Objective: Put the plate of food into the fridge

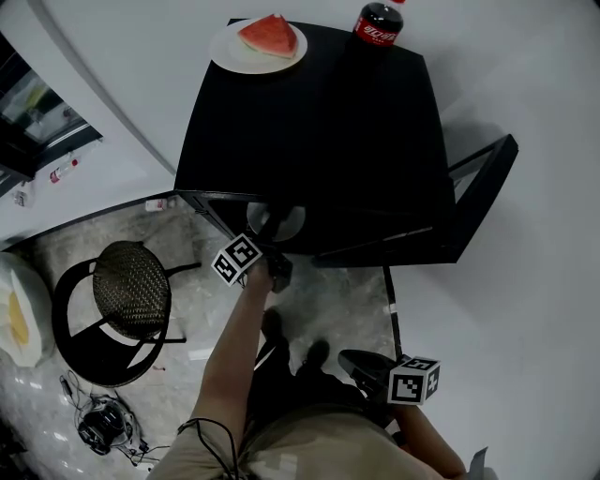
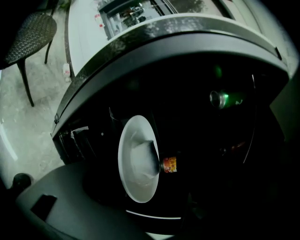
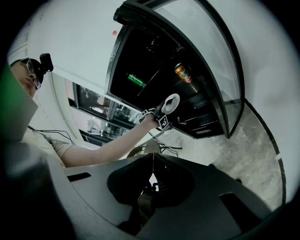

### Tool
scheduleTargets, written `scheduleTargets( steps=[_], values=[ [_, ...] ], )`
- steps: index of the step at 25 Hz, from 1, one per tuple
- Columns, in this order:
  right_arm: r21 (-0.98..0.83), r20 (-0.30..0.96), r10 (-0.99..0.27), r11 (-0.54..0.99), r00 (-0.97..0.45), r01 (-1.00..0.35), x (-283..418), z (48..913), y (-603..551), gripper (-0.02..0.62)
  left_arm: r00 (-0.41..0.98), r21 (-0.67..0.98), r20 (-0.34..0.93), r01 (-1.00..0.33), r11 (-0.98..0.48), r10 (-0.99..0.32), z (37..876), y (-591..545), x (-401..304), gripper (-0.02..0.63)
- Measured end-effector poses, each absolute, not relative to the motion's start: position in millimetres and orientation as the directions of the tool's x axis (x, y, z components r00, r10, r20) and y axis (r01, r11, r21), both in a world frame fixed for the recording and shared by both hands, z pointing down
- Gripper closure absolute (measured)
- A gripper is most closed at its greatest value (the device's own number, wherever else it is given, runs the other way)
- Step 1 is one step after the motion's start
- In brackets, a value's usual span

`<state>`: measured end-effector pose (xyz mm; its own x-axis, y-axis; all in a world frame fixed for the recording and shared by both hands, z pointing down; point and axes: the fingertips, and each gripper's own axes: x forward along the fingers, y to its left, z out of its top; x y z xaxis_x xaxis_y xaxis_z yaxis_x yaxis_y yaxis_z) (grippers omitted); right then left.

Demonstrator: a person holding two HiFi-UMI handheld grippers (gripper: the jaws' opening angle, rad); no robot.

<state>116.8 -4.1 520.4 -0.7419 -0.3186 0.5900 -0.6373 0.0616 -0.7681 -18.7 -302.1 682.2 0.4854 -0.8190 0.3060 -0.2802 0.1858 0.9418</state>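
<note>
A black fridge (image 1: 319, 122) stands open, its door (image 1: 483, 192) swung out to the right. On its top sit a white plate with a watermelon slice (image 1: 265, 39) and a cola bottle (image 1: 378, 25). My left gripper (image 1: 277, 242) reaches into the fridge's opening, shut on the rim of a second white plate (image 1: 281, 223). The left gripper view shows that plate (image 2: 136, 164) on edge inside the dark fridge, with a pale shape on it that I cannot make out. My right gripper (image 1: 353, 360) hangs low near the person's legs, shut on nothing (image 3: 152, 164).
Inside the fridge lie a green can (image 2: 220, 98) and a small orange can (image 2: 169, 164). A wicker-seat chair (image 1: 131, 291) stands on the floor to the left, with cables (image 1: 103, 422) in front of it. A small bottle (image 1: 159, 203) lies by the wall.
</note>
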Motion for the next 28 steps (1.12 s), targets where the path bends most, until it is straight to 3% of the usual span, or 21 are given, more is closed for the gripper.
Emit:
scheduleTargets(
  steps=[19, 28],
  values=[
    [-0.768, 0.586, -0.317, 0.075, -0.746, -0.636, 119.4, 518.0, -1.6, 0.572, 0.568, 0.902, 0.39, -0.396, 0.175, -0.725, 691.0, -256.2, 2.9, 0.296],
    [-0.764, 0.59, -0.324, 0.07, -0.739, -0.641, 119.9, 518.1, 0.1, 0.572, 0.573, 0.902, 0.395, -0.39, 0.184, -0.718, 698.7, -256.0, -4.5, 0.52]
  ],
)
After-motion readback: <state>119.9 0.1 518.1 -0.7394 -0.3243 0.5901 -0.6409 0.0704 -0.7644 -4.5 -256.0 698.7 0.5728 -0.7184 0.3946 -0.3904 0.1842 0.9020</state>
